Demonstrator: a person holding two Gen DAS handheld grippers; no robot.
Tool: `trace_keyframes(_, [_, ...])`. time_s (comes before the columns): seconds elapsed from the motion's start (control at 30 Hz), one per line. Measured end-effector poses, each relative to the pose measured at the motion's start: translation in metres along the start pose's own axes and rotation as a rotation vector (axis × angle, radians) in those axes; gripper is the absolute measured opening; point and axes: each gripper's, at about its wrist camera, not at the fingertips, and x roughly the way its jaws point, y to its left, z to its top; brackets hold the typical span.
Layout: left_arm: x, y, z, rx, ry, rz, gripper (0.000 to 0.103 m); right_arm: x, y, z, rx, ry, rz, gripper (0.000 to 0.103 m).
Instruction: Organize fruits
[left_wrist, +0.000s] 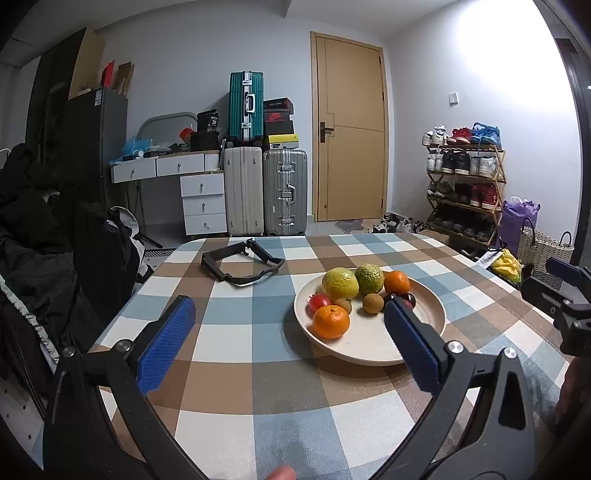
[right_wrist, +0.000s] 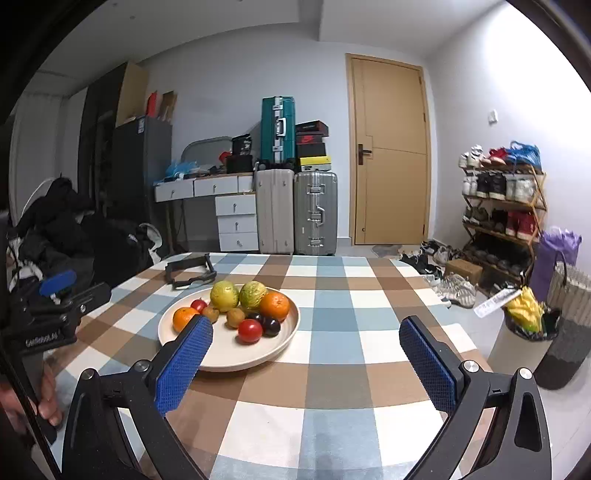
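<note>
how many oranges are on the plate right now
2. One orange sits at the plate's far right beside the green citrus; the other orange lies at the left rim, near the right gripper's left finger. None seem hidden, though fruits overlap.

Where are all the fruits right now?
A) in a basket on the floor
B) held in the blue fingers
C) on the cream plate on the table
C: the oranges, tomatoes and other fruits all sit on the cream plate, while both grippers are open and hold nothing.
</note>
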Motion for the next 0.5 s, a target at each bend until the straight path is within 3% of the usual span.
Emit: trace_keyframes(0.5, [0.0002,0.0004,-0.0007,0.0,-0.002,0.0,0.102,-0.0006,-0.0025,0.0041,0.003,-0.004,-0.003,0.103])
